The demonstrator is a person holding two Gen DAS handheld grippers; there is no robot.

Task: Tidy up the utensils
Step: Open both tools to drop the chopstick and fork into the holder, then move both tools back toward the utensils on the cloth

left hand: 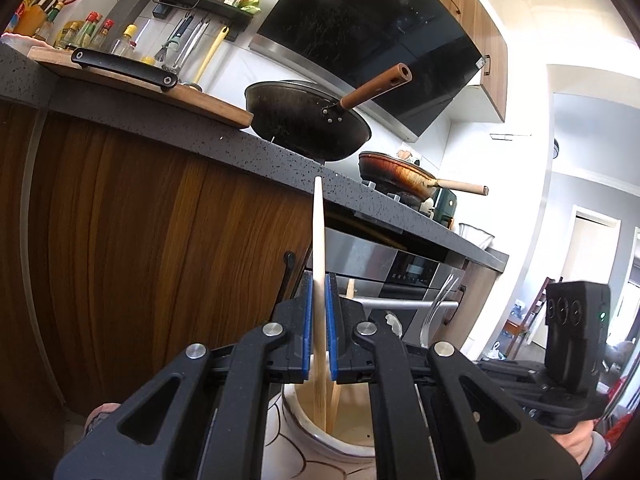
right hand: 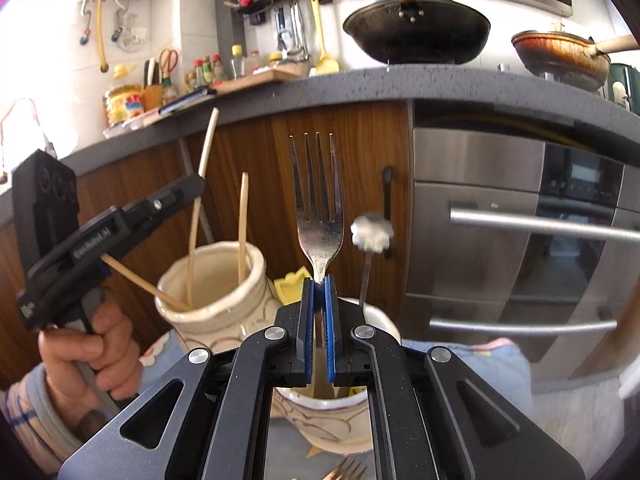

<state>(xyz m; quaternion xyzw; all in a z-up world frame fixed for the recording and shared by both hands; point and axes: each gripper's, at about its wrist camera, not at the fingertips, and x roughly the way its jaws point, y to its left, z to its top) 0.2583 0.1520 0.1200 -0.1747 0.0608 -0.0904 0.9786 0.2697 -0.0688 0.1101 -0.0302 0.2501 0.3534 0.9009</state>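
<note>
Right wrist view showed the right gripper (right hand: 319, 284) clamping a stiff, slick fork (right hand: 319, 216) by its neck above the jar (right hand: 320, 408), the left gripper (left hand: 319, 292) pinching a light chopstick (left hand: 318, 236).

The left gripper (left hand: 319, 300) pinches a chopstick (left hand: 318, 236) whose lower end is in the left jar (right hand: 212, 292). Two more chopsticks (right hand: 243, 224) stand in that jar. To its right, the right gripper (right hand: 319, 300) clamps a fork (right hand: 318, 200), tines up, over the second jar (right hand: 332, 412). Behind both run the cabinets (right hand: 352, 152), with the counter (right hand: 360, 84) above and the wok (right hand: 416, 32) on it.
</note>
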